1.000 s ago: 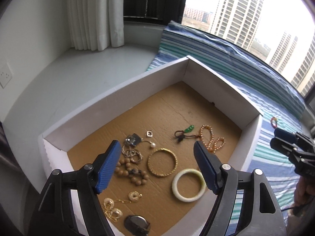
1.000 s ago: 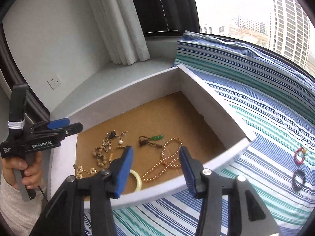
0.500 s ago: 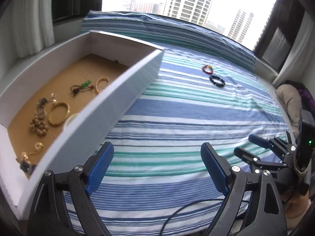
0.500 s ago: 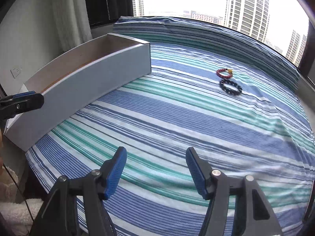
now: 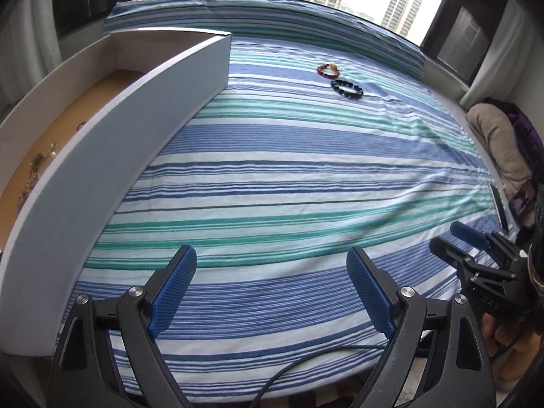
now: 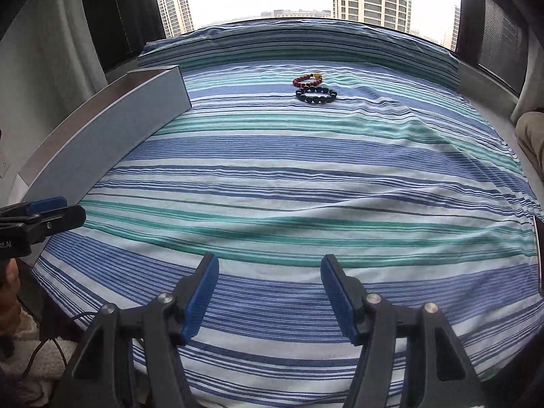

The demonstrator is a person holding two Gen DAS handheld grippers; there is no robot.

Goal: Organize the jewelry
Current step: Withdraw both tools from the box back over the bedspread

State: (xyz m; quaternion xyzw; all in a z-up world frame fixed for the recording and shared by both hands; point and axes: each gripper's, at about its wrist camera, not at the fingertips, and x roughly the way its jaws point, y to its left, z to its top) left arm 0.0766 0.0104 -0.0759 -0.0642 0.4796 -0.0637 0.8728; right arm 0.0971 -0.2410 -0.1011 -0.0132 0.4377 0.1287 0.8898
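A red bead bracelet (image 5: 328,70) and a black bead bracelet (image 5: 346,88) lie side by side on the far part of the striped bed; they also show in the right wrist view, red (image 6: 308,79) and black (image 6: 316,95). A white box (image 5: 112,142) with a brown floor stands at the left, holding several jewelry pieces (image 5: 37,161), mostly hidden by its wall. My left gripper (image 5: 270,289) is open and empty near the bed's front edge. My right gripper (image 6: 270,292) is open and empty, also low at the front edge.
The blue, green and white striped sheet (image 6: 306,176) covers the bed between the grippers and the bracelets. The box wall (image 6: 102,136) runs along the left. A beige cloth (image 5: 499,142) lies at the right edge. A cable (image 5: 306,363) hangs at the front.
Both grippers have swung away from the box and pulled back to the bed's front edge. The view now faces the two bracelets. Both stay open and empty.
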